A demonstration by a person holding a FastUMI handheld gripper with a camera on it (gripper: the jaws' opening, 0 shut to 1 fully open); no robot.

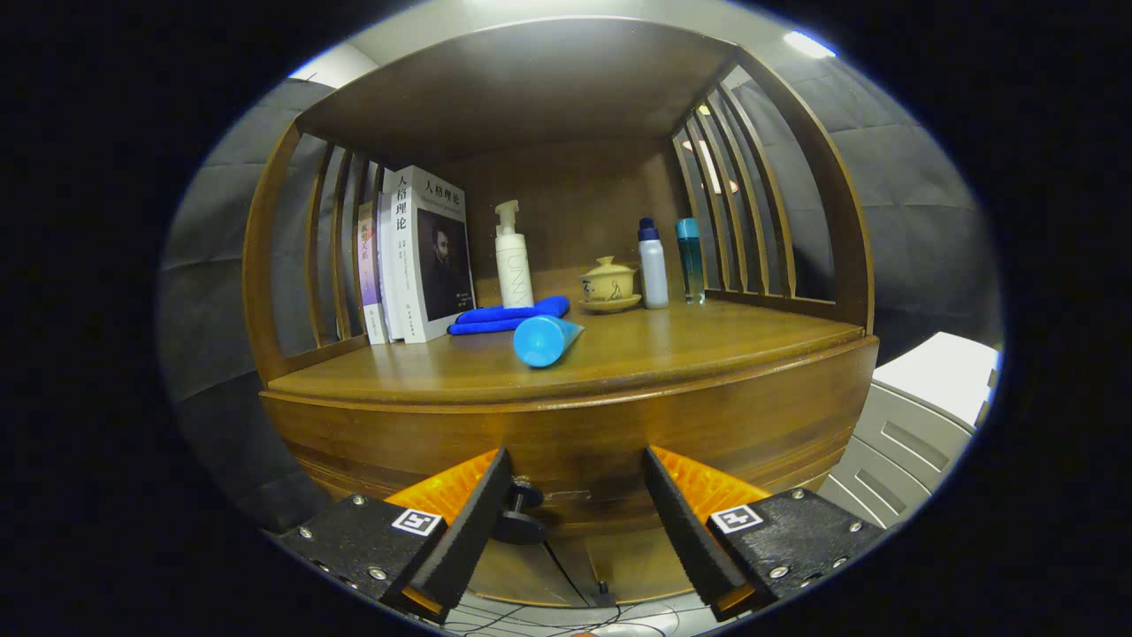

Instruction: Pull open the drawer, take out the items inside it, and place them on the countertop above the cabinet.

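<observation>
Gripper view. We see the gripper held wide, its two fingers apart and pressing on nothing, facing the wooden front of the cabinet's drawer. The small dark knob of the drawer sits just beside the inner face of the left finger, left of the middle of the gap; we judge the gripper is held low and spread so that it can close around this knob and pull. Whether the drawer is already slightly drawn out we cannot tell, and its contents are hidden.

Above and beyond the fingers lies the surface, the goal for the items. On it a blue tube lies on its side near the front edge, with a folded blue cloth behind it. Further back stand books at the left, a white pump bottle, a lidded yellow cup, and two bottles at the right, leaving the near front free for placing things.
</observation>
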